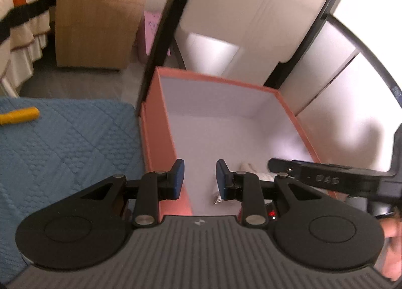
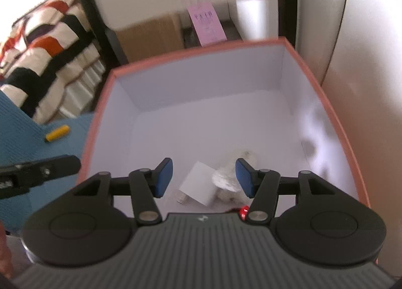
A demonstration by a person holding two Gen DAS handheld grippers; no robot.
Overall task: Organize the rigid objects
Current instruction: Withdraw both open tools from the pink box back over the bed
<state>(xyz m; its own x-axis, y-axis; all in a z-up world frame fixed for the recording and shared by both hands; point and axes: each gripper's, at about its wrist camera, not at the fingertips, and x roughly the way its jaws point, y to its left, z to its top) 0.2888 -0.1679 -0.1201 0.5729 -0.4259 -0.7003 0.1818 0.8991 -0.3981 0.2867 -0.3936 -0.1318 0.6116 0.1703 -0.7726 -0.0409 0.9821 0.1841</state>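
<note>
A white charger [image 2: 198, 183] and a clear wrapped bundle [image 2: 227, 181] lie in the orange box [image 2: 100, 103]. Beside the box: blue quilted mat [image 1: 70, 143], yellow stick [image 1: 18, 116]. Beyond it: wooden cabinet [image 1: 98, 25], striped bedspread [image 2: 45, 57]. Left gripper [image 1: 199, 179] and right gripper [image 2: 203, 177] gape, empty.

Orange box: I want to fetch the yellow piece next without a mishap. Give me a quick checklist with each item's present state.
1. Left claw empty: ok.
2. Right claw empty, pads apart: ok.
3. Small items lying on the floor of the orange box: ok.
4. Yellow piece alone on the blue mat: ok.
5. Left claw wide enough for it: cannot tell.
</note>
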